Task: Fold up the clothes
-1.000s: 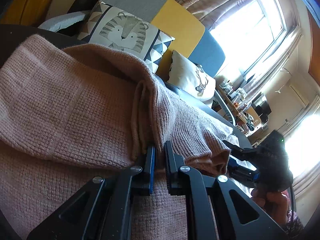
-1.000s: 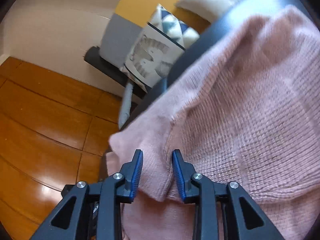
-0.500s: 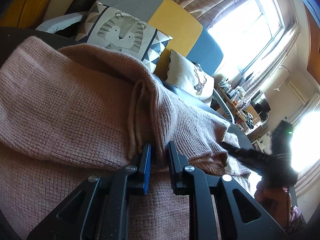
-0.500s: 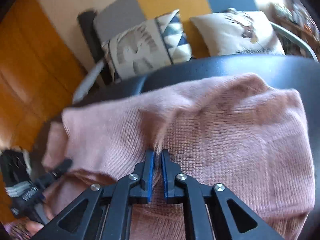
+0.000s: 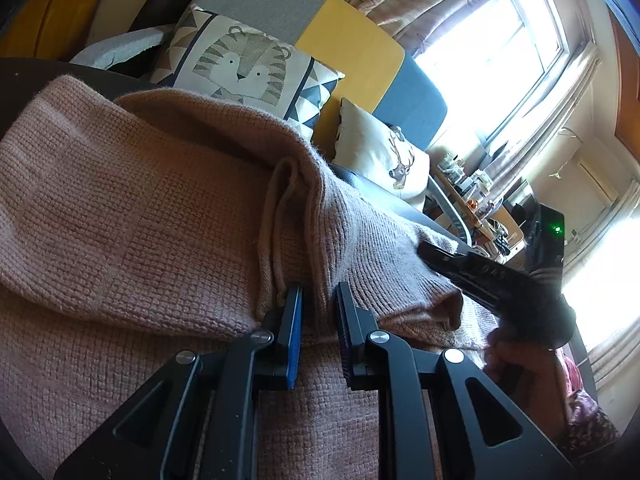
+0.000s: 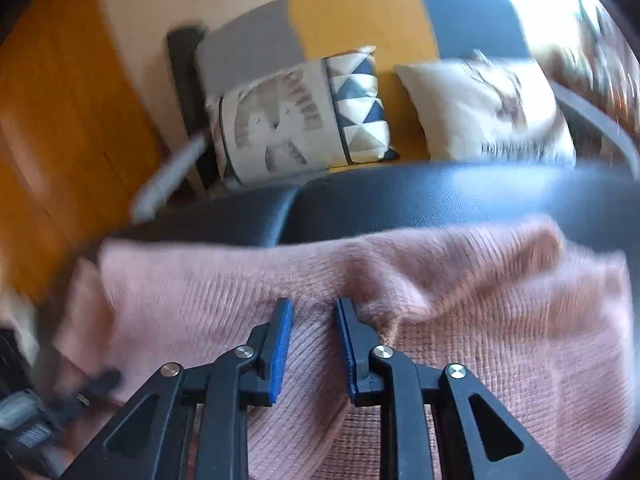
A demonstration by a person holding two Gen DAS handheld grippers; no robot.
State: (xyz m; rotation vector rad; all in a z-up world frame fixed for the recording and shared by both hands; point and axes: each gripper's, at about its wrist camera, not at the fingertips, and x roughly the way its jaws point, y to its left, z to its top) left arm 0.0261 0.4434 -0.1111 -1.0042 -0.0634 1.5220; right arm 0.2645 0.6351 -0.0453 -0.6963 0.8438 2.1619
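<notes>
Bare black seat (image 6: 440,200) beyond the pink sweater (image 6: 480,340) lies open; 2 cushions (image 6: 304,116) block farther back

No lettering is showing legibly in either view. The tiger cushion (image 5: 240,68) and the deer cushion (image 5: 384,156) are carrying pictures only; a dark line under the deer, in the blurred right wrist view, may be writing.

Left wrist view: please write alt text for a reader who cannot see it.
A left gripper pinches a bunched fold of a pink knitted sweater lying on a dark seat; the right gripper reaches in. Behind are a tiger cushion and window.
</notes>
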